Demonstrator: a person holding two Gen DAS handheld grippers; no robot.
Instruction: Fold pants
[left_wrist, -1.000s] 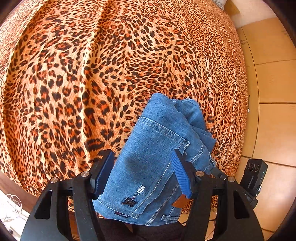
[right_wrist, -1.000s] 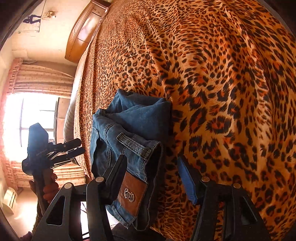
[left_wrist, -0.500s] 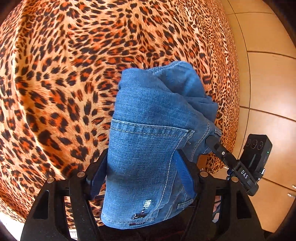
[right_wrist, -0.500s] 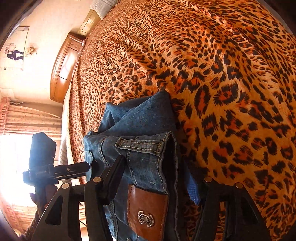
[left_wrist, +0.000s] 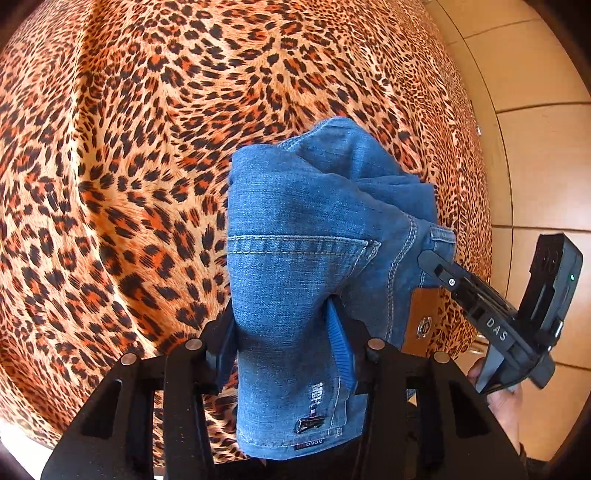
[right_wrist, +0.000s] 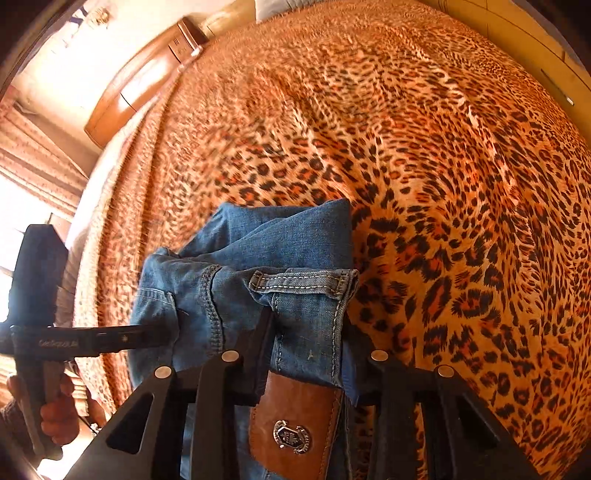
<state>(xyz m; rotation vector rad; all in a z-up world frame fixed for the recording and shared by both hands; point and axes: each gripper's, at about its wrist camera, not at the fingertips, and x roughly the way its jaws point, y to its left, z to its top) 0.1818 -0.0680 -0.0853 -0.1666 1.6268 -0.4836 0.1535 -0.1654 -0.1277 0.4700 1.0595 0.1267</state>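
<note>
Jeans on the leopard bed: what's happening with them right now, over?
Both grippers, left gripper and right gripper, just closed on the folded jeans. Jeans bundled on the bedspread. Nothing in the way.

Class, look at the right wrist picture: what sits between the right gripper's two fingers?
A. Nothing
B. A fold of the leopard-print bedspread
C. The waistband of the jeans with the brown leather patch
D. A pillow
C: the right gripper is clamped on the jeans at the waistband, just above the leather patch.

orange-and-black leopard-print bedspread (left_wrist: 129, 166), beige tiled floor (left_wrist: 535, 74) beside bed, curved wooden headboard (right_wrist: 136, 92), pleated curtains (right_wrist: 33, 162) by bright window
</note>
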